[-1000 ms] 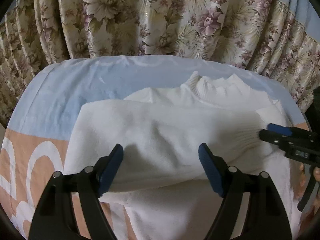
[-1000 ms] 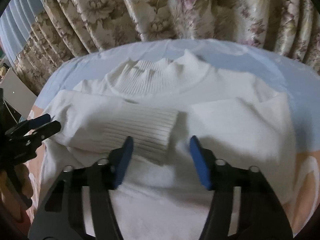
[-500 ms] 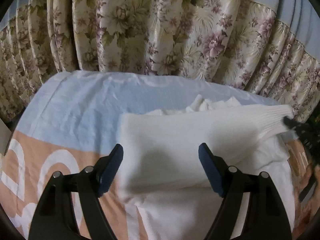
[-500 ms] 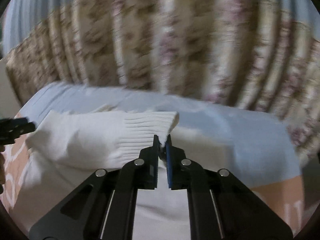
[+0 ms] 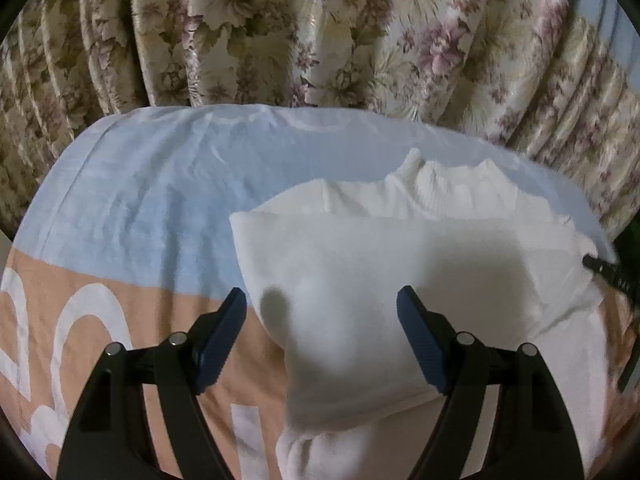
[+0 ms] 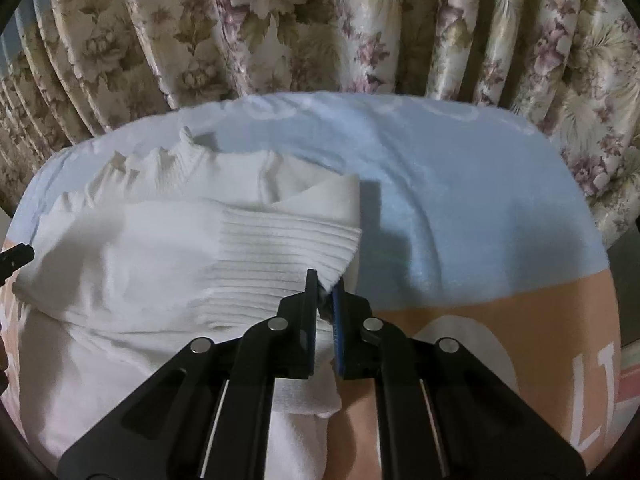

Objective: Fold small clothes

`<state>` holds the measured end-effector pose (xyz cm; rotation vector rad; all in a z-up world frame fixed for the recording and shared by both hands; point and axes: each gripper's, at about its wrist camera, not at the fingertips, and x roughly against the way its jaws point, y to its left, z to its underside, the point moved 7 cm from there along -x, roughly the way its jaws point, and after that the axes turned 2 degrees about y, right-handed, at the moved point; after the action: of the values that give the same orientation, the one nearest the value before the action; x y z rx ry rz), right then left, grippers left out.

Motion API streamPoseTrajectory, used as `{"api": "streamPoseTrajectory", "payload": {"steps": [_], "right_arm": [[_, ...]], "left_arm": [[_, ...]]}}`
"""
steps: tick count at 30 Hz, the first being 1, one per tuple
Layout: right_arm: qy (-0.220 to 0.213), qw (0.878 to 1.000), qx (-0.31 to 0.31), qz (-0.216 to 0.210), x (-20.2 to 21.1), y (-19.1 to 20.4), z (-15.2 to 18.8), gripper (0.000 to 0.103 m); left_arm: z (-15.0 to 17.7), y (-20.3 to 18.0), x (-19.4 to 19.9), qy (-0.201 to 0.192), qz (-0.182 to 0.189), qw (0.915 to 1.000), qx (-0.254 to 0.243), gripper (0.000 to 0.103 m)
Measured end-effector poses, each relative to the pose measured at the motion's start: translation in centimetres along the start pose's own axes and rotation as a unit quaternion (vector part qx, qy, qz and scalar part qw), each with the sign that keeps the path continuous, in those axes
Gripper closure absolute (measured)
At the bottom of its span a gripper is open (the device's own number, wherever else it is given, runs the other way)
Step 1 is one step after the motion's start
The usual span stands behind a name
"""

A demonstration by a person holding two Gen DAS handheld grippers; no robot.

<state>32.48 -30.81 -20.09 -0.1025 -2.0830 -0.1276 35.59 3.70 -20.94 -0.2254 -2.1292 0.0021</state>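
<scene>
Pinching only a corner of the ribbed cuff (image 6: 288, 256), the right hand-held gripper (image 6: 325, 300) has its jaws all but closed on white knit, and that thin bite is the first risk: if the sleeve is dragged further across, the stretchy rib could slide out of the pads and the sleeve would flop back wherever it falls. The left hand-held gripper (image 5: 320, 332) stands wide open, its blue pads either side of the sweater's folded bulk at 6 o'clock in its own view; whether they touch the cloth I cannot tell, but they hold nothing. With no firm pin on that side, a pull from the right may tow the whole white sweater (image 5: 400, 272) over the smooth bedspread (image 5: 132, 216) instead of folding it, bunching the layers underneath. The garment lies on the bed, mostly on the peach part of the cover near the grippers, its ribbed collar (image 5: 448, 184) reaching onto the pale blue band toward 12 o'clock. A loose flap near the cuff at 1 o'clock in the right view already stands proud and could crease into the fold. Counted: one sweater, one cuff in view, one collar, two hand-held grippers, one bedspread, and one flowered curtain (image 6: 320, 20) hanging behind the bed at the far edge.
</scene>
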Motion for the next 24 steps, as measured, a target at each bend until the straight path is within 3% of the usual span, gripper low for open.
{"api": "streamPoseTrajectory", "payload": {"steps": [3,6,13,18,24], "right_arm": [[0.001,0.999,-0.025,-0.020,-0.2,-0.7,0.1,0.089],[-0.020,0.999,-0.028,-0.022,1.1,-1.1,0.0,0.068],[-0.044,0.999,-0.003,-0.028,3.7,0.6,0.7,0.067],[-0.030,0.998,0.053,-0.019,2.0,3.8,1.6,0.067],[-0.020,0.996,0.090,0.003,0.8,3.2,3.5,0.068]], "left_arm": [[0.5,0.2,-1.0,0.012,-0.030,0.9994,-0.013,0.026],[0.8,0.5,-1.2,0.014,-0.035,0.9991,-0.017,0.027],[0.7,0.6,-1.1,0.009,-0.057,0.9976,-0.037,0.027],[1.0,0.3,-1.3,0.002,-0.074,0.9956,-0.058,0.027],[1.2,0.5,-1.3,0.000,-0.072,0.9951,-0.067,0.027]]}}
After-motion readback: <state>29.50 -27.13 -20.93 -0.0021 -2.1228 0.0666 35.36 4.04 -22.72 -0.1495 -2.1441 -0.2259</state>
